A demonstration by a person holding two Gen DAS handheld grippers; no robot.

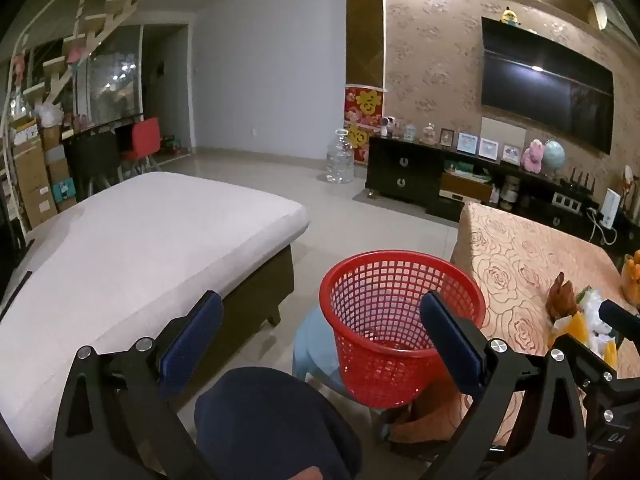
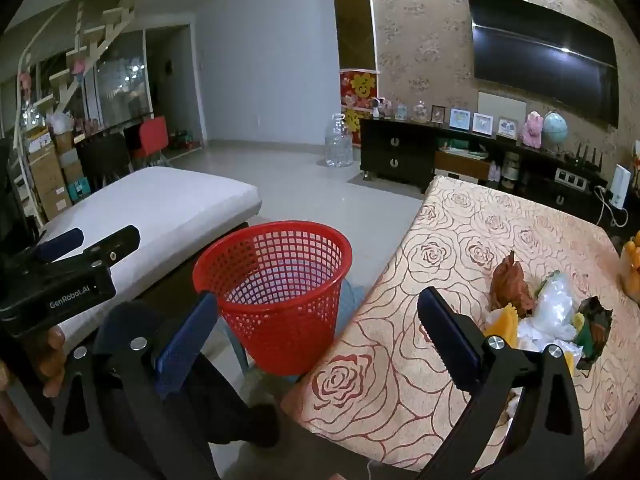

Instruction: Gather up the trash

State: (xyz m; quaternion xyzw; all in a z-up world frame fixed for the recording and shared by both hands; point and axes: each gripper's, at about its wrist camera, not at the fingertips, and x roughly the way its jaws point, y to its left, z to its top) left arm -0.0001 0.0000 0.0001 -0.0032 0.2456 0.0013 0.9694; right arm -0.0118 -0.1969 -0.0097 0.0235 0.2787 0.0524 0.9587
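Note:
A red mesh basket (image 1: 400, 320) (image 2: 276, 292) stands empty on a pale blue stool (image 1: 314, 354), beside the table's near left corner. On the rose-patterned tablecloth (image 2: 460, 248) lies a heap of trash (image 2: 548, 312) (image 1: 576, 312): a brown crumpled wrapper (image 2: 512, 280), white plastic, yellow scraps and a dark wrapper (image 2: 596, 320). My left gripper (image 1: 322, 336) (image 2: 94, 240) is open and empty, hanging in front of the basket. My right gripper (image 2: 318, 334) is open and empty over the table's near corner, with the trash just right of its right finger (image 2: 448, 332).
A white cushioned bench (image 1: 140, 240) fills the left side. Orange fruit (image 2: 632, 264) sits at the table's far right edge. Beyond are a dark TV console (image 1: 408, 176), a water jug (image 1: 340, 160) and bare tiled floor. A person's knee (image 1: 272, 420) is below the left gripper.

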